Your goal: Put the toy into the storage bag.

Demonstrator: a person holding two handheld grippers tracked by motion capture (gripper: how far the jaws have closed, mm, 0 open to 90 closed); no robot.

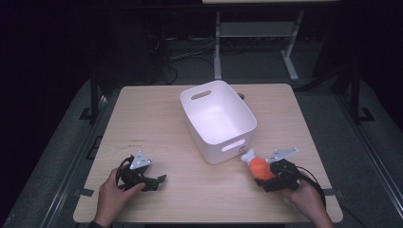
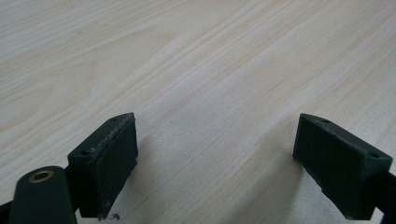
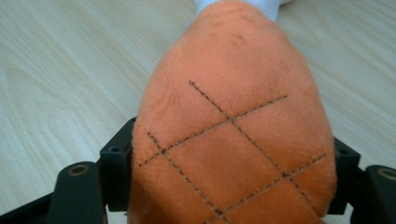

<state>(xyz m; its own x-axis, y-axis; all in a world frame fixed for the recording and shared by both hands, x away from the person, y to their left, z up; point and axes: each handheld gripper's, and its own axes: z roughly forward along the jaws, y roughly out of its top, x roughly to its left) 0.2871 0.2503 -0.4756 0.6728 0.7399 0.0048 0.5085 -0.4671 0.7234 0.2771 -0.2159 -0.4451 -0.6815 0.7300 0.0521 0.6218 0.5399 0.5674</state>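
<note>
— Two grippers on the wooden table; condition of each?

— Left gripper: jaws spread wide over bare wood at the near left. Right gripper: jaws clamped on the orange plush drumstick, near right.

— Drumstick's position?

— White bone end points toward the white bin, just beside its near corner, outside it.

High view looks forward and down over the table; both gripper views sit close above that same tabletop
</note>
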